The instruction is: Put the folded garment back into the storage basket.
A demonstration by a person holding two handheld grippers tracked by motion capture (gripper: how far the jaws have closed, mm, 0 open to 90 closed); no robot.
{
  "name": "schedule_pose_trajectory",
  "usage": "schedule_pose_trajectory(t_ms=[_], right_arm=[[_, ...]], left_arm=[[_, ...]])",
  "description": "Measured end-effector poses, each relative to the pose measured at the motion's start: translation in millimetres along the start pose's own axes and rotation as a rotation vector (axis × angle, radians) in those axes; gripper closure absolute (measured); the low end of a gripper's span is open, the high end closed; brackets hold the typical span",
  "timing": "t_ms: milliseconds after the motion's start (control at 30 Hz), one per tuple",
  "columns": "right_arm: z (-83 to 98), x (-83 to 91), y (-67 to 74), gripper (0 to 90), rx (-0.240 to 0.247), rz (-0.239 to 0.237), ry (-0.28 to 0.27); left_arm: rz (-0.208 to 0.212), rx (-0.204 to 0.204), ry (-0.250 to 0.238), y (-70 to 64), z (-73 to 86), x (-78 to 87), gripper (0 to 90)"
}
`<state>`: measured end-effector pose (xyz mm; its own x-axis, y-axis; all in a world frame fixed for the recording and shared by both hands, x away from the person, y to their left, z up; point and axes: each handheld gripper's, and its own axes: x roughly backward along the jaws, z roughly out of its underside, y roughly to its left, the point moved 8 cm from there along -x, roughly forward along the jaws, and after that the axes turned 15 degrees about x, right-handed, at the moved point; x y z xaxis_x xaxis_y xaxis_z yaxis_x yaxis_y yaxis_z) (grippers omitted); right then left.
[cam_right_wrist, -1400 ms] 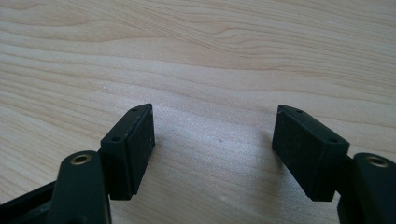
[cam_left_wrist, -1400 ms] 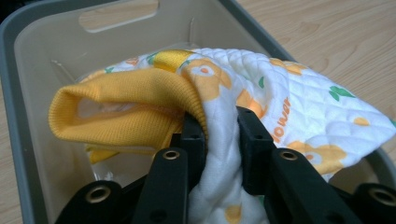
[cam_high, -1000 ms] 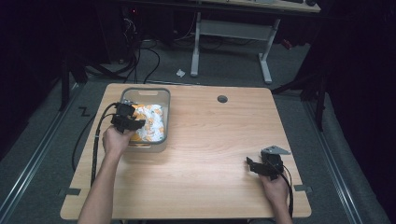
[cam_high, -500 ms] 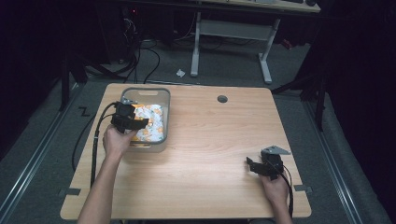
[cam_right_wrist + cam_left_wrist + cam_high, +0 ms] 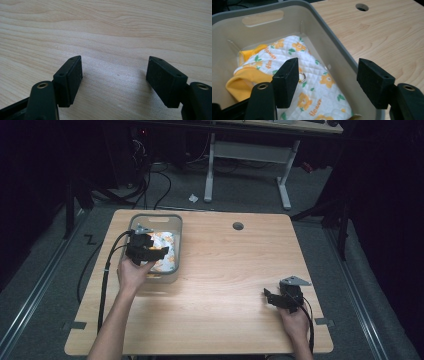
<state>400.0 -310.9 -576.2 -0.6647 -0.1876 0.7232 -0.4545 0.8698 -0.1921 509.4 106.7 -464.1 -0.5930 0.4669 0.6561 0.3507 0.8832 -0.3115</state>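
A white quilted cloth (image 5: 312,85) with orange flowers, green leaves and yellow-orange trim lies crumpled inside a grey plastic bin (image 5: 337,47) at the wooden table's left side

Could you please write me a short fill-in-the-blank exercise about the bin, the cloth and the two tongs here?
1. The quilted cloth with orange flowers lies inside the grey ____.
2. The left tongs hang over the cloth with jaws ____, nothing pressed between them.
3. The right tongs rest over bare ____ tabletop.
4. The word printed on the cloth is ____.

Missing words: bin; open; wooden; flower
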Motion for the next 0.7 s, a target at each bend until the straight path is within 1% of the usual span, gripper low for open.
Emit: schedule_pose_trajectory(t_ms=[100,133,200,400,467,567,700], right_arm=[[0.0,0.0,0.0,29.5,0.000,0.000,0.000],[0.0,0.0,0.0,29.5,0.000,0.000,0.000],[0.0,0.0,0.0,29.5,0.000,0.000,0.000],[-0.1,0.0,0.0,29.5,-0.001,0.000,0.000],[-0.1,0.0,0.1,29.5,-0.001,0.000,0.000],[-0.1,0.0,0.1,29.5,-0.002,0.000,0.000],[-0.1,0.0,0.0,29.5,-0.001,0.000,0.000]], left_arm=[[0.007,-0.005,-0.008,-4.2,0.4,1.0,34.7],[0.022,0.002,-0.011,-6.6,1.1,2.2,34.7],[0.036,0.016,-0.020,-8.1,2.2,3.1,34.7],[0.045,0.028,-0.024,-10.5,5.8,5.7,34.6],[0.049,0.021,-0.027,-14.2,6.6,8.1,34.3],[0.060,0.023,-0.040,-18.7,6.7,10.7,34.3],[0.070,0.027,-0.042,-23.9,8.7,11.0,34.2]])
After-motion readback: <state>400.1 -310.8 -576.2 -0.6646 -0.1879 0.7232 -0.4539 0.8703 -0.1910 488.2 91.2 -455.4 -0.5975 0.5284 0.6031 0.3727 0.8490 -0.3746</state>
